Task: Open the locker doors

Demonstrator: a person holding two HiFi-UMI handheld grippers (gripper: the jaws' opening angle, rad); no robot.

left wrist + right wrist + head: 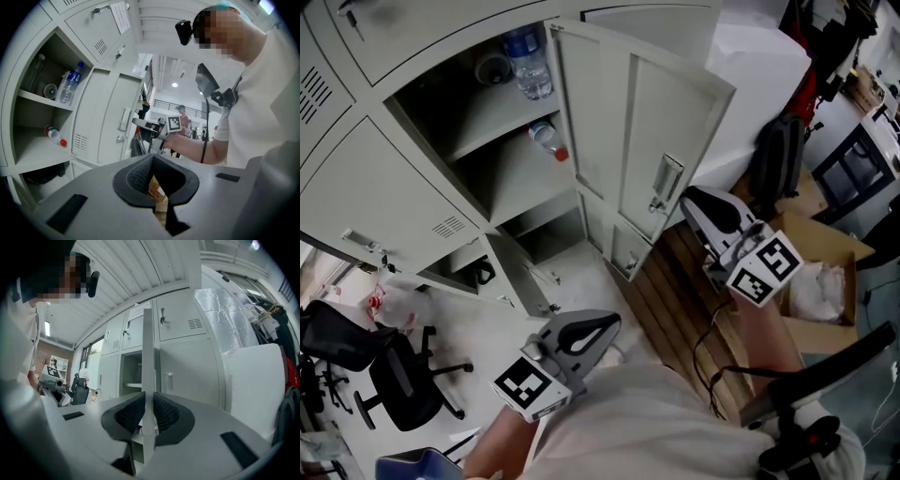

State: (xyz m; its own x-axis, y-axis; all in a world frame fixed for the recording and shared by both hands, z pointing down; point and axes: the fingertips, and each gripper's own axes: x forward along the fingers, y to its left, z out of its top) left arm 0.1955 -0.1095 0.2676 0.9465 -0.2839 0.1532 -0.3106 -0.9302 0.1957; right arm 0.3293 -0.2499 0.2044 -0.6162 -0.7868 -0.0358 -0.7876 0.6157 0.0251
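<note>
The grey locker bank (384,187) has one tall door (647,131) swung wide open, its handle (666,183) facing me. My right gripper (686,199) is at that door's free edge. In the right gripper view the door's thin edge (148,357) runs straight between the two pads, which are shut on it. My left gripper (614,323) hangs low in front of my body, away from the lockers, fingertips together and nothing held. The left gripper view shows the open compartment (37,154), the door (112,122) and the right gripper's marker cube (173,123).
Inside the open locker stand a water bottle (528,61) and a roll (492,67); a red-capped bottle (547,138) lies on the shelf below. A black office chair (394,375) is at the left. A cardboard box (825,272) and a black bag (778,155) are at the right.
</note>
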